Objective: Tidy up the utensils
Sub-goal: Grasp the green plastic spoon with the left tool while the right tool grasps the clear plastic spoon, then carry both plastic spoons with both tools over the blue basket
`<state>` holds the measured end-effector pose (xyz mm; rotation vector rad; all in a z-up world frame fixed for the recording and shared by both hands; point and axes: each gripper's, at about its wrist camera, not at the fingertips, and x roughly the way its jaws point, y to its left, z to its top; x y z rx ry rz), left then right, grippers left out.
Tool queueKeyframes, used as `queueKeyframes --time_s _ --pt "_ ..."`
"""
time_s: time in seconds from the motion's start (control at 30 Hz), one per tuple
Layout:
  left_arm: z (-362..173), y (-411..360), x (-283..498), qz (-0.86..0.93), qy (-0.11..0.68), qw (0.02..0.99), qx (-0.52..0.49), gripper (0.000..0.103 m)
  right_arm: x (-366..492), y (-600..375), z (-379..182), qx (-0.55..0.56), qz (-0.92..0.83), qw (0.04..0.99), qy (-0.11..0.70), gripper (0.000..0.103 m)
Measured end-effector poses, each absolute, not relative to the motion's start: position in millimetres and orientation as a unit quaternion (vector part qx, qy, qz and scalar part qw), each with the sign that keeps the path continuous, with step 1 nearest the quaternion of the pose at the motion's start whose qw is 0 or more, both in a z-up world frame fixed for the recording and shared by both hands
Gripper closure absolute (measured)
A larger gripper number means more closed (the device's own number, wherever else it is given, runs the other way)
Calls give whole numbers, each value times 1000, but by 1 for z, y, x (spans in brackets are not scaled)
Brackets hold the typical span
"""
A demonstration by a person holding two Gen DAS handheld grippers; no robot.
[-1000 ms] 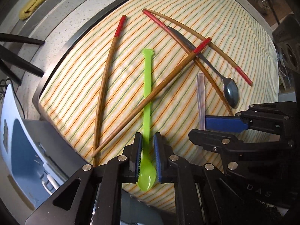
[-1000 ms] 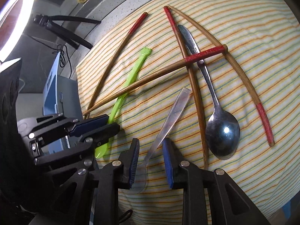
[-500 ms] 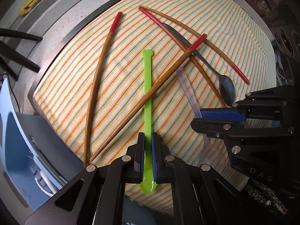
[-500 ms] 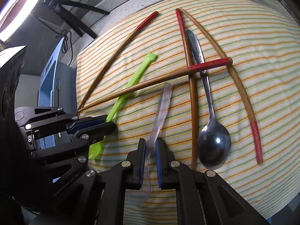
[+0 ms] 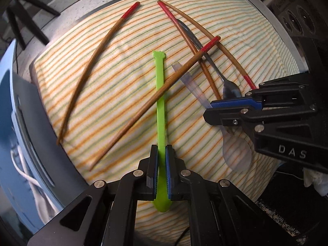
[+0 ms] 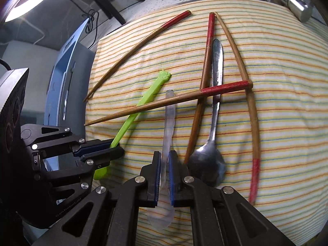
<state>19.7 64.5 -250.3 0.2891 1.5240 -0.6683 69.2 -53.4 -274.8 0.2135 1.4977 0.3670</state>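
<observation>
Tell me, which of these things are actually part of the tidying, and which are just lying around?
Part of the job: slim green plastic spoon, clear plastic spoon, steel spoon, four red-tipped wooden chopsticks.

Lying about: striped cloth, shiny metal cylinder, blue plastic case.

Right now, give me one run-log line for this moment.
left gripper: shut on green spoon | right gripper: shut on clear spoon | chopstick lies across both handles

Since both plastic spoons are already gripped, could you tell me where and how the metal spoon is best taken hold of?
Grip the metal spoon from above, across its thin neck just above the bowl. There it lies bare on the cloth; further up, a chopstick crosses over the handle, and another lies close alongside.
</observation>
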Motion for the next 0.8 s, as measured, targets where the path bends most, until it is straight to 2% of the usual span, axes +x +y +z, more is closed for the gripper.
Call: queueKeyframes --time_s 0.3,0.5,0.8 --pt "-246 66 -37 -225 678 699 28 98 62 -71 -278 96 229 681 689 97" --pt "-245 90 -70 -194 675 708 -73 98 46 -80 -278 101 260 663 694 97" --pt "-216 110 -97 -171 652 730 -117 98 37 -73 -260 76 297 662 684 97"
